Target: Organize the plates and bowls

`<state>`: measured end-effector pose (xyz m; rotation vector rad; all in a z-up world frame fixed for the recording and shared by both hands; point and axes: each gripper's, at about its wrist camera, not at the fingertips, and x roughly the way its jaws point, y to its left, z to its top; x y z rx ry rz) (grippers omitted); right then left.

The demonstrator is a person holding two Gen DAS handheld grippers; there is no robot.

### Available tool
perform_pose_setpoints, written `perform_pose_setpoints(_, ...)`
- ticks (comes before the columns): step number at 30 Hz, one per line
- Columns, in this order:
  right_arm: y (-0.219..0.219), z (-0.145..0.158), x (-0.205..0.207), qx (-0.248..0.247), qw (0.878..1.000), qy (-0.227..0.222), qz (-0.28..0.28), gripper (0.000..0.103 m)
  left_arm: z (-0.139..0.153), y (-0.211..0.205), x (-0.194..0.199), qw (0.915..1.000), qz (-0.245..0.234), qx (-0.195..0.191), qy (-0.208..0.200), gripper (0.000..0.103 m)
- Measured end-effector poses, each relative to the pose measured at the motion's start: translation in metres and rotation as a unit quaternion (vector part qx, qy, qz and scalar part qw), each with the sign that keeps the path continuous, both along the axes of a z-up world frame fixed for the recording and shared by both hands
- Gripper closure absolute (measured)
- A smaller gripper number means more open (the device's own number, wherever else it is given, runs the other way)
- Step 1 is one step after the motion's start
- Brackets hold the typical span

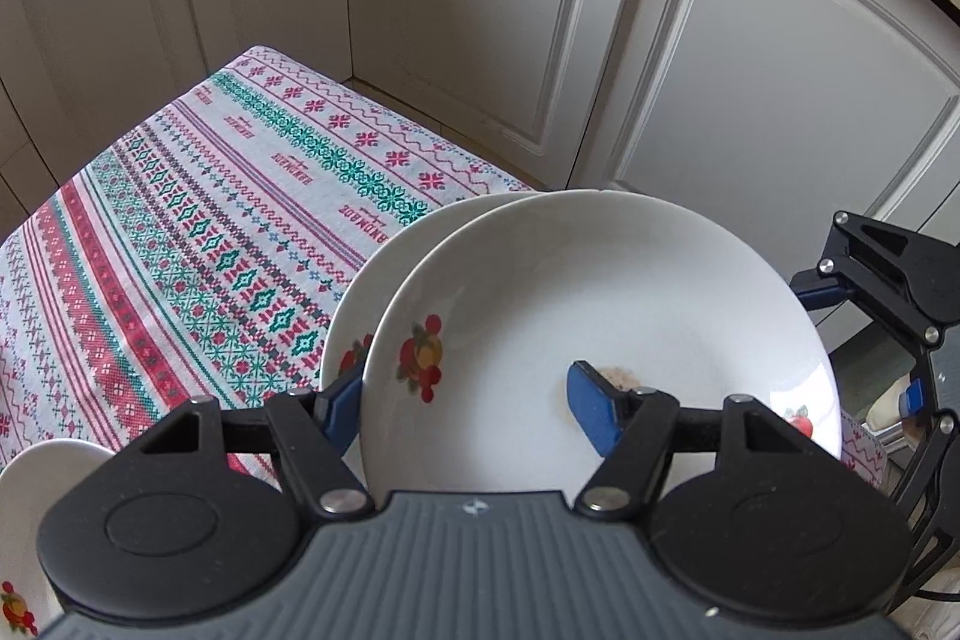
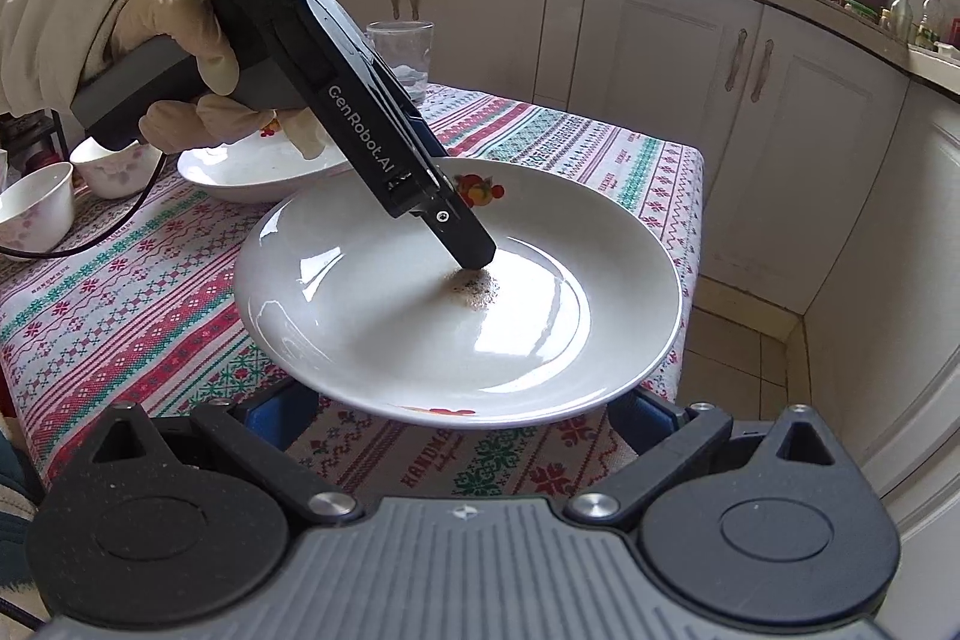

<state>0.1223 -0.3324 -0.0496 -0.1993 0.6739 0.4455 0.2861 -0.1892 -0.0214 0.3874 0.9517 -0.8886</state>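
**Left gripper grips a white plate by its rim, lifted over the table**

The left gripper (image 1: 474, 403) is closed on the rim of a white plate (image 1: 600, 316). One blue finger pad (image 1: 594, 415) lies on the plate's upper face, beside a small brownish stain (image 1: 618, 375); the other pad sits under the rim, partly hidden. The jaws stand only narrowly apart, with the plate's edge clamped between them. The plate is tilted and held above a table covered in a red, green and white patterned tablecloth (image 1: 210, 220). From the left wrist view a second plate (image 1: 354, 316) with the same fruit print shows just behind the held one.

From the right wrist view, the left gripper reaches down onto the plate's centre, held by a gloved hand (image 2: 180, 58). The right gripper (image 2: 462, 409) sits low beneath the plate's near edge, its blue fingers spread apart on either side and gripping nothing; whether they touch the plate's underside cannot be told.

Farther back on the table are a shallow white dish (image 2: 252, 172), two small floral bowls (image 2: 36, 208), and a clear glass (image 2: 401, 52).
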Motion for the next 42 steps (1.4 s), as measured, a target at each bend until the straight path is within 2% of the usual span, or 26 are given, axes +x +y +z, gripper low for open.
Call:
perform_pose_setpoints(11,-0.003,0.0,0.005,0.005,0.999,0.023,-0.022,0.0,-0.008,-0.005,0.009,0.9999,-0.004,0.003,0.013,0.033)
perform_pose_setpoints(13,-0.003,0.0,0.004,0.004,0.999,0.024,-0.025,0.0,-0.009,-0.006,0.008,0.9998,-0.008,0.003,0.017,0.024)
perform_pose_setpoints(15,-0.002,0.0,0.004,0.002,0.999,0.022,-0.025,0.0,-0.01,-0.008,0.008,0.9997,-0.011,0.0,0.022,0.019)
perform_pose_setpoints(25,-0.002,0.001,0.001,0.003,0.999,0.019,-0.028,0.0,-0.008,-0.011,0.01,0.9997,-0.01,0.01,0.021,0.017)
perform_pose_setpoints(29,-0.003,0.002,0.001,0.008,0.999,0.016,-0.03,0.0,-0.002,-0.011,0.006,0.9998,-0.01,0.017,-0.001,0.016)
perform_pose_setpoints(42,0.001,0.0,0.002,0.0,0.999,0.007,-0.038,0.0,0.006,-0.006,-0.001,0.9992,-0.005,0.019,-0.034,0.015)
